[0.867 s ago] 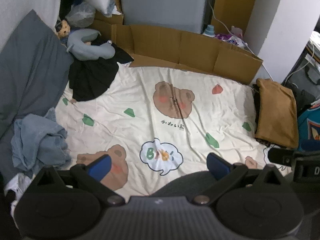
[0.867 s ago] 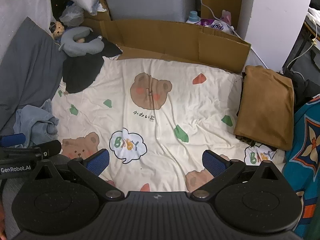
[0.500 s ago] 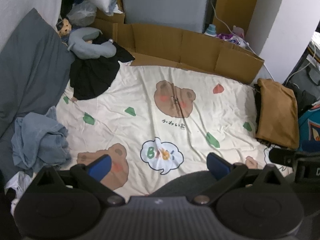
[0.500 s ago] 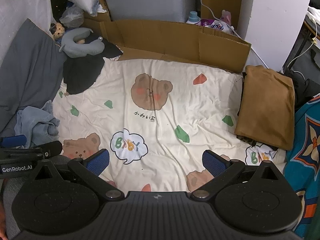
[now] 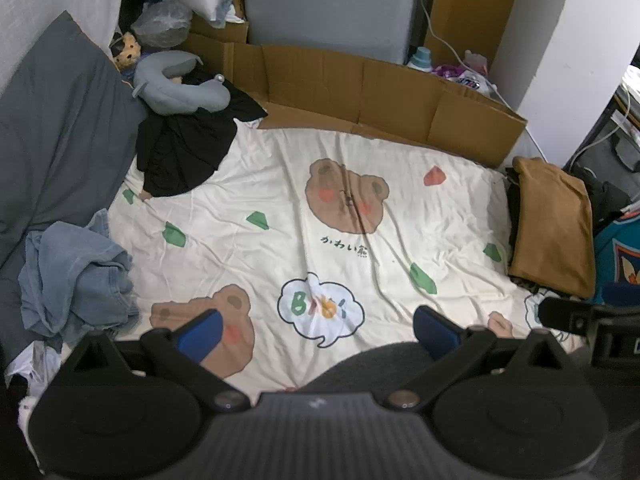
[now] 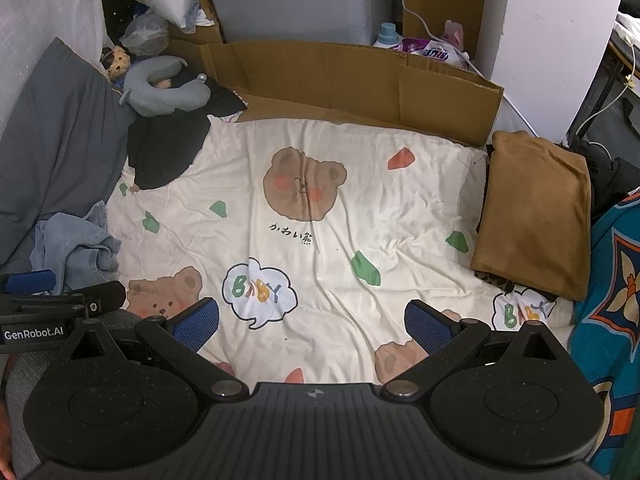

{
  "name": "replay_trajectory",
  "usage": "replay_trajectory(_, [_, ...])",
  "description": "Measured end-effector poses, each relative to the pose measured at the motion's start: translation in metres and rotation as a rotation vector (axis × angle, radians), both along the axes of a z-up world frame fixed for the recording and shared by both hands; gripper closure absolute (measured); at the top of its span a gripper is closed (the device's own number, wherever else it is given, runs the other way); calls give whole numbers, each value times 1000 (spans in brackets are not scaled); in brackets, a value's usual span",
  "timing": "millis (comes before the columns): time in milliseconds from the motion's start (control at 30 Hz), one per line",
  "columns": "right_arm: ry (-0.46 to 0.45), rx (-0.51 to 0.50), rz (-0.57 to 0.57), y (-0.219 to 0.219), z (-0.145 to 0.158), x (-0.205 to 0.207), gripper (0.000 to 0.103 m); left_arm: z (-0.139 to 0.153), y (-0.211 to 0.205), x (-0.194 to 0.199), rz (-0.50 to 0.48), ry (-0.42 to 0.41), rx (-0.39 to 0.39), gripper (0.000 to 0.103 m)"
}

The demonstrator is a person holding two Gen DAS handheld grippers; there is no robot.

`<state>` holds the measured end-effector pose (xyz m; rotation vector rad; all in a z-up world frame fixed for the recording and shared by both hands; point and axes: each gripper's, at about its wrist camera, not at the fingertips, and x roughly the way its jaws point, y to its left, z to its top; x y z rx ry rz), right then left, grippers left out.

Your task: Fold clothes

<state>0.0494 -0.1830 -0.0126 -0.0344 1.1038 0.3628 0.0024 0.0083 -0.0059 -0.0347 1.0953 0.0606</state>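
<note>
Hovering wide open and empty, the left gripper (image 5: pixel 316 330) and the right gripper (image 6: pixel 312 318) are waiting above the cream bear-print bed sheet (image 5: pixel 280 216). The crumpled light-blue denim garment (image 5: pixel 74 276) is lying at the near left; I judge it best to take it by an edge and spread it flat on the sheet first.

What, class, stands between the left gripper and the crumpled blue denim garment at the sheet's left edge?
Nothing visible does. The left gripper is open and empty, and only bare bear-print sheet lies between it and the denim garment.
</note>
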Motion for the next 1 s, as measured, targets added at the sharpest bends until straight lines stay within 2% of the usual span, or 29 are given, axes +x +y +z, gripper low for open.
replay_trajectory(567, [1,-8,-5,-1,1,0,1,1,-2,-2,-2,-6,19,1])
replay_trajectory(733, [2,12,-52,-8,3,3,1,3,-1,-1,-8,-2,15,1])
replay_trajectory(1000, [-19,-10,-7,1,13,1,1,6,-1,4,-16,-1,9,1])
